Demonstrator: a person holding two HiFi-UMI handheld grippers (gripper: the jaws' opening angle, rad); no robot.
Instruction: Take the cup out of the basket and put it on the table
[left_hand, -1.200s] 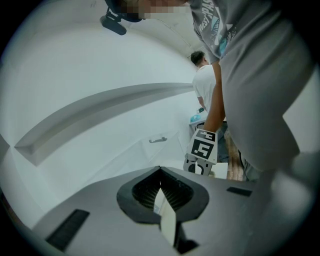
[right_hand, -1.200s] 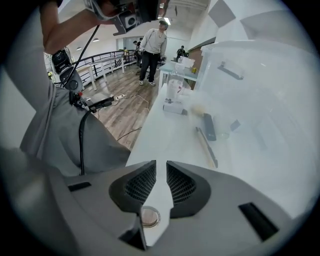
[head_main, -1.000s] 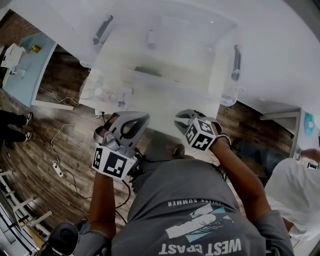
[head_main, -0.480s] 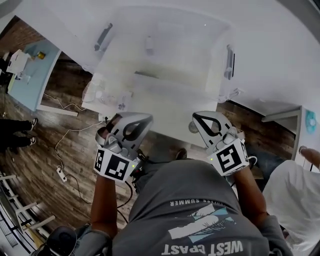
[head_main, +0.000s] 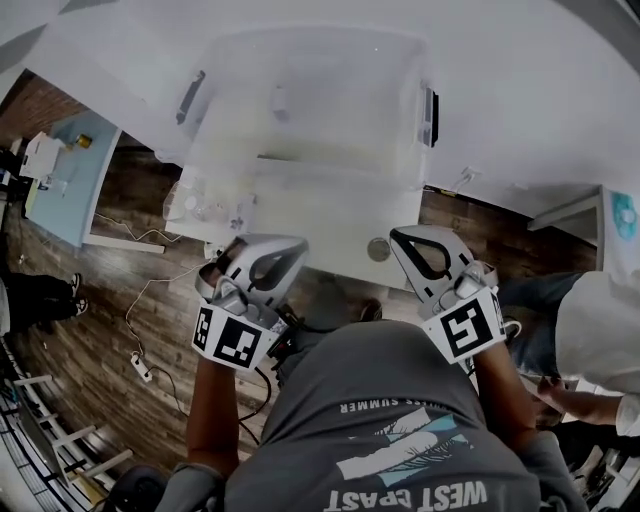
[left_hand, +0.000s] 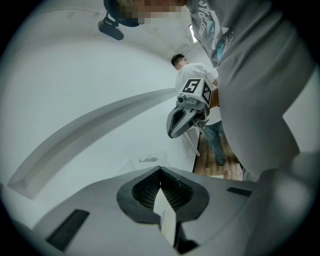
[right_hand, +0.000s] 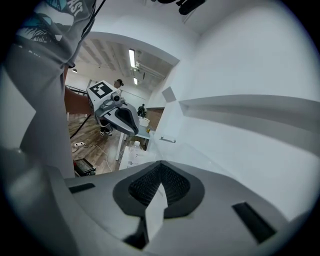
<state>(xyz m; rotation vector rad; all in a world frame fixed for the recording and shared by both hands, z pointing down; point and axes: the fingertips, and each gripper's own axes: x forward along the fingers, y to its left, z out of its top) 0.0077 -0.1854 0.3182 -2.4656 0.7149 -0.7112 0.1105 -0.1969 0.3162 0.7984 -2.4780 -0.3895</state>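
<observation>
Both grippers are held low in front of the person, short of the basket (head_main: 330, 172), and neither has anything in it. The left gripper (head_main: 293, 245) has its fingers clenched tip to tip on nothing, and the right gripper (head_main: 399, 234) is the same, as each gripper view shows. The basket is a clear, pale tub with a dark handle at each end, standing on the white desk (head_main: 520, 120) with its long side across the person's front. Inside it, toward the left half and the far wall, sits a small pale shape that is most likely the cup (head_main: 279, 100). It is too washed out to tell whether it stands upright or lies on its side, so its long axis cannot be read. It lies ahead of both grippers, beyond the near wall, and nearly straight ahead of the left one; the right gripper would have to cross over. So the left looks the handier for the reach, and its fingers must part before going down over the rim. The desk is smooth and bare to the right of the basket, with room to set a cup down; a few small bottles (head_main: 200, 205) stand near its left end. Dark wood floor (head_main: 150, 300) with cables shows below, and a bystander (head_main: 600, 330) is at the right.
</observation>
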